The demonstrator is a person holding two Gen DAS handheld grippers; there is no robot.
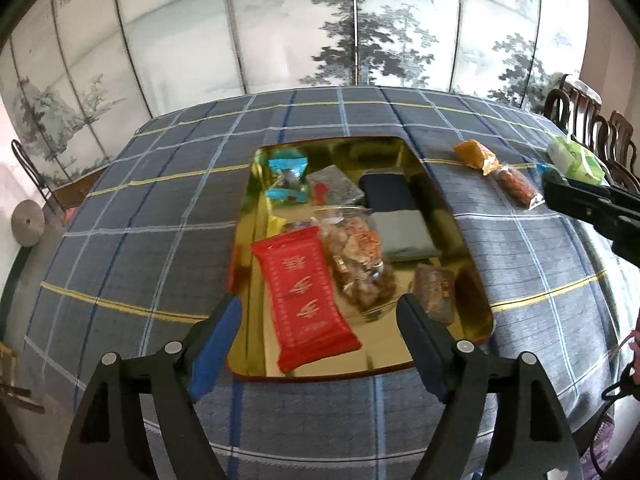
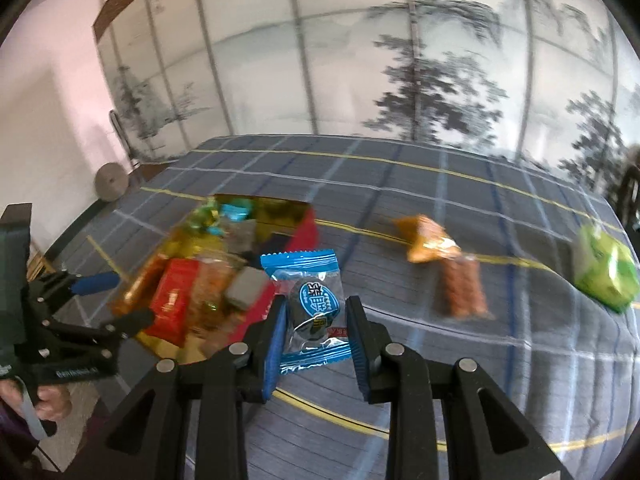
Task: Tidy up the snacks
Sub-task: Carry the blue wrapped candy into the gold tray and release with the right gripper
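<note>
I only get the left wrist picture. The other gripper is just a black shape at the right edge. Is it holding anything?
Observer: Yes. The right gripper is shut on a blue snack packet, seen from its own camera.
Operator: Is that packet in the gold tray?
Observer: Not yet. It is held just right of the tray, over the checked cloth.
Operator: And my gripper, from that side?
Observer: The left gripper shows at the tray's left side, fingers apart, holding nothing, with a hand on its handle.
</note>
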